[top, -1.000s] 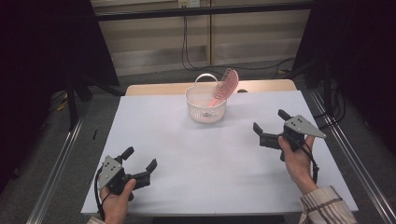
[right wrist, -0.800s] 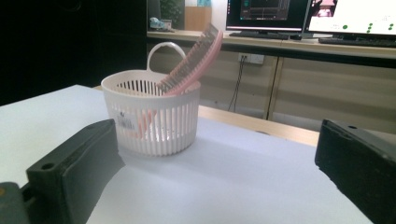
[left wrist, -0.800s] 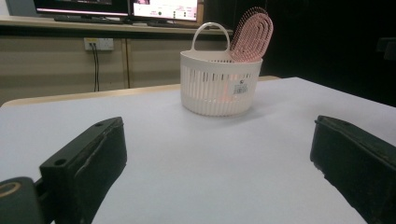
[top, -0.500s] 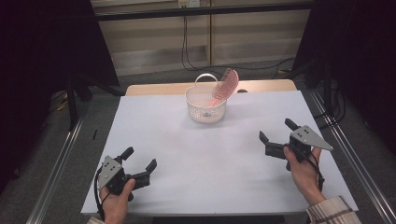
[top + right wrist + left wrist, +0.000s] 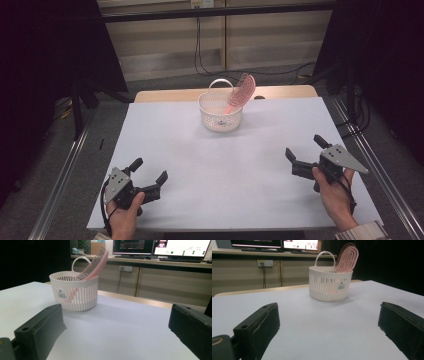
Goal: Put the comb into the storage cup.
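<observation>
I hold my left gripper (image 5: 149,176) and right gripper (image 5: 306,156) well short of the basket (image 5: 220,113), jaws spread wide, gripping nothing; to do this well I should rest both low and level, clear of the basket; the pink hairbrush (image 5: 241,92) stands tilted inside it, slotted head above the rim.

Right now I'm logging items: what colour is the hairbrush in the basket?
Pink hairbrush, clearest in the left gripper view.
</observation>
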`<state>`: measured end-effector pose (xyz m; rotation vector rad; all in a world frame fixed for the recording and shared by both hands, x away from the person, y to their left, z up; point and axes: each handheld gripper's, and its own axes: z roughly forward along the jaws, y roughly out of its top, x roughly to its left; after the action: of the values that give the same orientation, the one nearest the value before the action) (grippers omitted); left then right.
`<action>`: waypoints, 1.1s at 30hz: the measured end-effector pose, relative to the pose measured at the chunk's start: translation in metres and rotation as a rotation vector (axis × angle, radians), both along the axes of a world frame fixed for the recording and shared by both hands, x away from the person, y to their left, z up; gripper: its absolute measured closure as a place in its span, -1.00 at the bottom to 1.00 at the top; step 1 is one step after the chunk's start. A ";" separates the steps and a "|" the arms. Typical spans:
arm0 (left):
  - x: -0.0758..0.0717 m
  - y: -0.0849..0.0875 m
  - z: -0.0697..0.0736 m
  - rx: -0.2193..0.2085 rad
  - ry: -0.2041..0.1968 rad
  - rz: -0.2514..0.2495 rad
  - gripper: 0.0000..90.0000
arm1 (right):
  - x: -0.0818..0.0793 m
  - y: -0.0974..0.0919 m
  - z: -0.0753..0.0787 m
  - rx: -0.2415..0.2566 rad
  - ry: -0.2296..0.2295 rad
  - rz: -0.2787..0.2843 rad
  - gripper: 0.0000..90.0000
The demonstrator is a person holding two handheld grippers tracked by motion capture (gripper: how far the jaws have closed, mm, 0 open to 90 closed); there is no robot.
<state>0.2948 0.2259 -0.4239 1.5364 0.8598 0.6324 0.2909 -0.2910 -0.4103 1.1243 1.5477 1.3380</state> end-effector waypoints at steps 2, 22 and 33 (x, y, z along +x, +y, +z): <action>0.000 0.000 0.000 -0.003 -0.001 0.002 -0.92 | -0.004 -0.002 0.000 0.003 -0.002 -0.001 -1.00; -0.001 0.001 0.000 0.011 0.011 0.027 -0.91 | -0.034 -0.024 -0.007 0.010 -0.029 -0.023 -1.00; -0.004 0.001 0.001 0.015 -0.002 0.020 -0.91 | -0.047 -0.027 -0.016 -0.007 -0.019 0.030 -1.00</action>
<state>0.2912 0.2268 -0.4230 1.5421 0.8718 0.6556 0.2444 -0.3182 -0.4263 1.0846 1.5600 1.3584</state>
